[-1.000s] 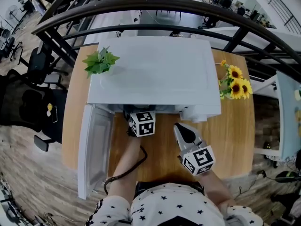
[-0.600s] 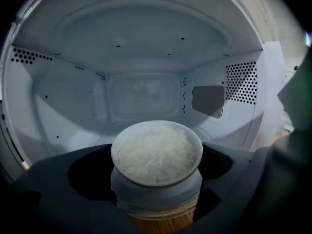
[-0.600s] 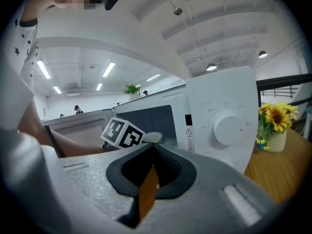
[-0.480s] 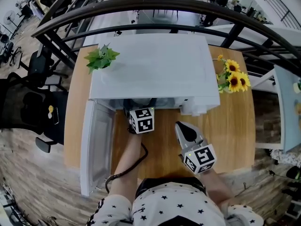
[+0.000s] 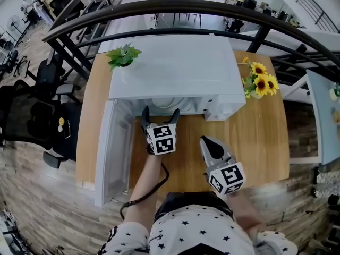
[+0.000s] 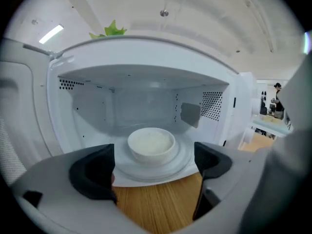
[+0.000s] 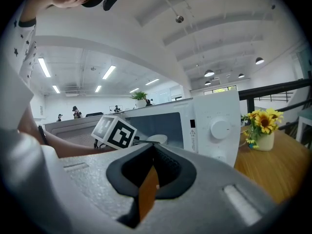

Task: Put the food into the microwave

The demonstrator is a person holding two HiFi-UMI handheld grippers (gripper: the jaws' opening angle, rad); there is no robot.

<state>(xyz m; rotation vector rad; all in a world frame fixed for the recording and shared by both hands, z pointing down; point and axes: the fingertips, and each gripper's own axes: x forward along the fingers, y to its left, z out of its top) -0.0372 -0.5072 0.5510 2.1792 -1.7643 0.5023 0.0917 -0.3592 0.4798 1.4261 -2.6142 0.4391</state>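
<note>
A white bowl of pale food [image 6: 151,144] sits on the round turntable [image 6: 183,161] inside the white microwave [image 5: 175,73], whose door [image 5: 113,153] hangs open to the left. My left gripper [image 5: 160,113] is open and empty, with its jaws just in front of the cavity and apart from the bowl. In its own view the left gripper [image 6: 152,173] frames the bowl between two dark pads. My right gripper [image 5: 206,141] is shut on nothing, above the wooden table [image 5: 265,142] to the right of the opening. The right gripper [image 7: 151,172] looks towards the microwave's dial [image 7: 220,129].
A small green plant [image 5: 123,56] stands on the microwave's top at the left. A vase of sunflowers [image 5: 257,84] stands on the table at the right. A black railing [image 5: 175,7] curves behind the table. Office chairs [image 5: 32,116] stand to the left.
My left gripper has drawn back out of the microwave towards me, and its open fingers now show. The bowl stays inside. The right gripper has barely moved.
</note>
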